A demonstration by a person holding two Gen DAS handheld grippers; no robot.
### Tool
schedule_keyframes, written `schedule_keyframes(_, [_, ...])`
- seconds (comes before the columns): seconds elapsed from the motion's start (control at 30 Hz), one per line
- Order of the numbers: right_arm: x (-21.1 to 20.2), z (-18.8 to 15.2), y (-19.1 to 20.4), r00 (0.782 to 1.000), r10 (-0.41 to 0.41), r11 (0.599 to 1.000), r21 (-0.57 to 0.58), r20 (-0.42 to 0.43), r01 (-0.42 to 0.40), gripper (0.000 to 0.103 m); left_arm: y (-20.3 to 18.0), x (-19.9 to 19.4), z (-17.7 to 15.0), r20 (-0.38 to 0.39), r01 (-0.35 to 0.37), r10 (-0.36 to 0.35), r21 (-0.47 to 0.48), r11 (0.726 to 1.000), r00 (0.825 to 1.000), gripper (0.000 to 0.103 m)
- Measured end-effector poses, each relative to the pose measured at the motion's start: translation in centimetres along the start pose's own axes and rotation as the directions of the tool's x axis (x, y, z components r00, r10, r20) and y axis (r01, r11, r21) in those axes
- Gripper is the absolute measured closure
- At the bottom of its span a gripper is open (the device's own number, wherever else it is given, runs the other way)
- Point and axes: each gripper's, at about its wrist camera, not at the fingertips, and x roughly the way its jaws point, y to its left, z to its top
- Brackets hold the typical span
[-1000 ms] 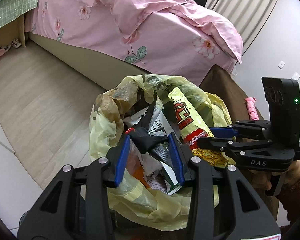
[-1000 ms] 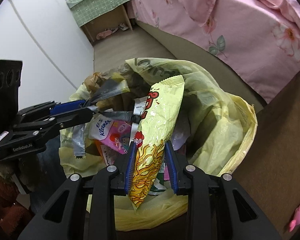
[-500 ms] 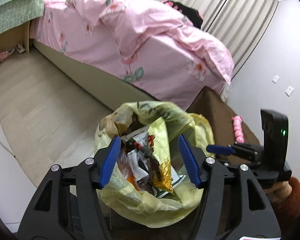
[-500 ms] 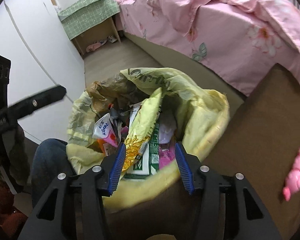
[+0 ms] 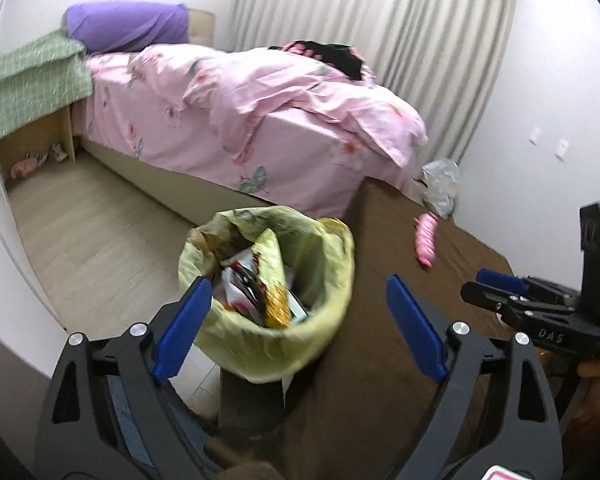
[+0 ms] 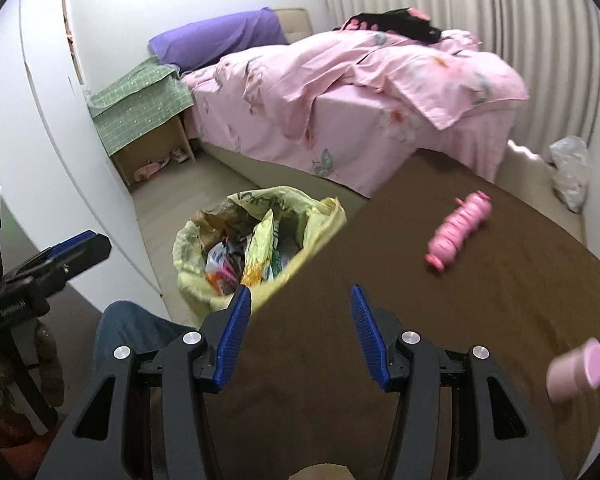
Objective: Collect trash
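Observation:
A bin lined with a yellow bag (image 5: pixel 320 332) stands at the brown table's left edge, full of wrappers; a yellow snack packet (image 5: pixel 274 276) stands up in it. The bin also shows in the right wrist view (image 6: pixel 188 248). My left gripper (image 5: pixel 296 324) is open and empty, raised above the bin's near rim. My right gripper (image 6: pixel 298 336) is open and empty over the brown table (image 6: pixel 420 320), to the right of the bin. A crumpled clear plastic bag (image 5: pixel 440 186) lies at the table's far end.
A pink toy (image 6: pixel 458 232) lies on the table and a pink cup (image 6: pixel 576 370) lies on its side at the right. A bed with pink bedding (image 5: pixel 260 112) is behind. A green-covered nightstand (image 5: pixel 32 92) stands far left. Wood floor (image 5: pixel 84 232) lies left of the bin.
Both grippers let go of their trash into the bin, opened, and pulled back and up. The right gripper now sits over the table; the yellow packet stays in the bin.

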Motion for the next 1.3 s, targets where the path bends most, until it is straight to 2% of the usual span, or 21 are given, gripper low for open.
schedule_keyframes(0.2, [-4.2,-3.4,0.8,0.998,-0.044,0.999,0.026,0.05,0.043,0.054,-3.1,-3.1,-2.0,0.016,-0.066,0.065,0.075,0.995,0.998,0.018])
schedule_keyframes(0.33, [-6.1,-5.1,2.4,0.992,-0.09,0.996,0.011,0.084,0.09,0.054,-3.3,-4.3,-3.1,-0.019,-0.093,0.094,0.064,0.994,0.995,0.018])
schedule_keyframes(0.47, [-6.9,-6.0,3.4,0.99,-0.104,0.995,0.001,0.1,0.104,0.054,-3.2,-5.0,-3.9,-0.037,-0.141,0.143,0.064,0.988,0.989,0.018])
schedule_keyframes(0.63, [-6.9,-6.6,3.7,0.992,-0.099,0.995,0.021,0.077,0.098,0.054,-3.3,-5.5,-4.4,-0.042,-0.183,0.186,0.07,0.981,0.982,0.018])
schedule_keyframes(1.3, [-6.9,-7.2,4.8,0.994,-0.08,0.997,0.027,0.068,0.079,0.054,-2.8,-5.6,-4.5,-0.05,-0.177,0.18,0.054,0.983,0.982,0.018])
